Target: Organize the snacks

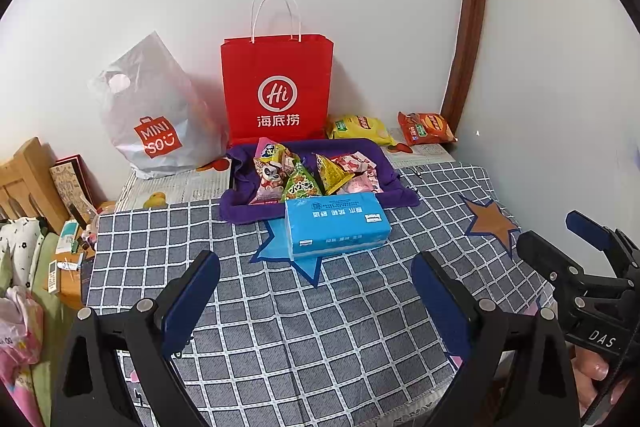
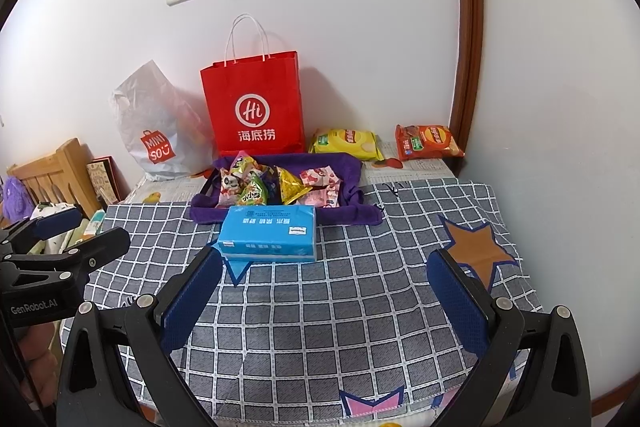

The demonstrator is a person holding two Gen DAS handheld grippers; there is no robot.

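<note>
Both tools hover low over the checked cloth (image 1: 320, 327) on the worktop. The left hand-held gripper (image 1: 316, 291) stands wide apart and empty, and so does the right hand-held gripper (image 2: 324, 291). Several small snack packets (image 1: 304, 175) already lie heaped in the purple tray (image 1: 240, 207), directly behind a blue tissue pack (image 1: 336, 223) that touches its front edge. A yellow chip bag (image 1: 360, 129) and an orange chip bag (image 1: 426, 129) lie loose by the wall, well apart from the tray, beside the red paper bag (image 1: 276, 87). Judging by this, the sorting is partly done; those two bags seem left.
</note>
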